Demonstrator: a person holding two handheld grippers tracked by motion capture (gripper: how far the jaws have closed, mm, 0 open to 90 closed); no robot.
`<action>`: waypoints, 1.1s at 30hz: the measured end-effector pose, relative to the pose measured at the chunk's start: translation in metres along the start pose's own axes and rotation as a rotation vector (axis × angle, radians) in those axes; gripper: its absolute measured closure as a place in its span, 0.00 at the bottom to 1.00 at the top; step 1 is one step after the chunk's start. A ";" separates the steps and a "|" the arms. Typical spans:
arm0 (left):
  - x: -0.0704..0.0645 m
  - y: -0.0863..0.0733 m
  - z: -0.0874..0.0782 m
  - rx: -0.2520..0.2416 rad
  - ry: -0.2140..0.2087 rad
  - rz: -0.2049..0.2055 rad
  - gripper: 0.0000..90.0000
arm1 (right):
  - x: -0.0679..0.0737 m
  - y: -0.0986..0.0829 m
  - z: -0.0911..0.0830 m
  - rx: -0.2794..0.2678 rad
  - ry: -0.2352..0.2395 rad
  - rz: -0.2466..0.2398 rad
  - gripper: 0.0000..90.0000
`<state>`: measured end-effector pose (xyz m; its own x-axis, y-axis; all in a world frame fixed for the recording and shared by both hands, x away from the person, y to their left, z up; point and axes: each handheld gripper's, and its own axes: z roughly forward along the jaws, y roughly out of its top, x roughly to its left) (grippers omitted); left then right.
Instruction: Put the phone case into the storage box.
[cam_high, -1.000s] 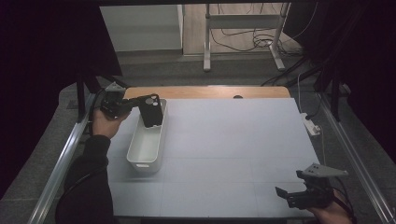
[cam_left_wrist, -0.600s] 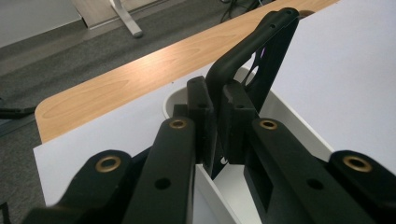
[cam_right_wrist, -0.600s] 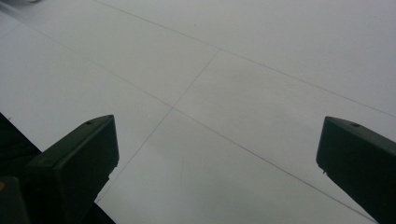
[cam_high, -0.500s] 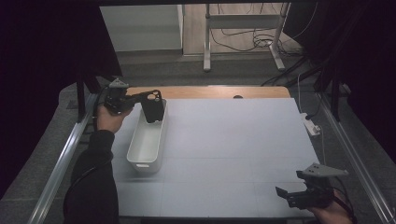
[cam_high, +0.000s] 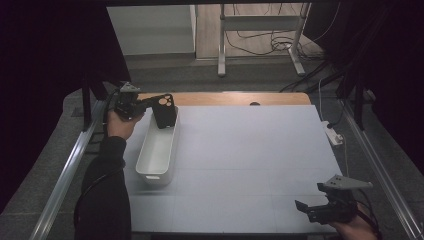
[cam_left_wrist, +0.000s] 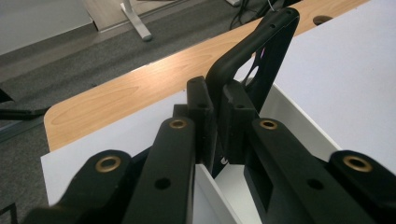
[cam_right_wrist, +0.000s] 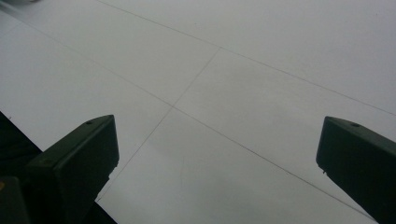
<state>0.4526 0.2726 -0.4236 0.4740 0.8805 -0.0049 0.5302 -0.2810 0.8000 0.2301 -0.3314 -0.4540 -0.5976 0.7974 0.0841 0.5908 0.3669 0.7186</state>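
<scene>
A black phone case (cam_high: 164, 110), gripped by one edge, hangs upright over the white bin's (cam_high: 158, 155) far end.

The desk (cam_high: 240, 150) is evenly, softly lit; the room around it is dark; near fingers (cam_left_wrist: 205, 121) blur; no glare.

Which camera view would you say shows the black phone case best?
The high view: the black phone case shows whole, held by the left gripper above the white tray. The left gripper view shows just its clamped edge.
</scene>
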 end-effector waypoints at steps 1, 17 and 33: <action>0.000 0.000 0.001 -0.001 0.002 0.002 0.93 | 0.000 0.000 0.000 0.001 0.001 0.000 0.00; 0.003 0.004 0.012 -0.028 0.037 0.008 0.92 | -0.001 0.000 0.000 0.004 0.003 0.008 0.00; 0.008 0.000 0.017 -0.046 0.056 -0.007 0.89 | -0.002 0.000 0.000 0.005 0.007 0.014 0.00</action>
<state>0.4682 0.2730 -0.4343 0.4294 0.9029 0.0223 0.5001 -0.2582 0.8266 0.2309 -0.3327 -0.4544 -0.5927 0.7993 0.0993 0.6022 0.3579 0.7136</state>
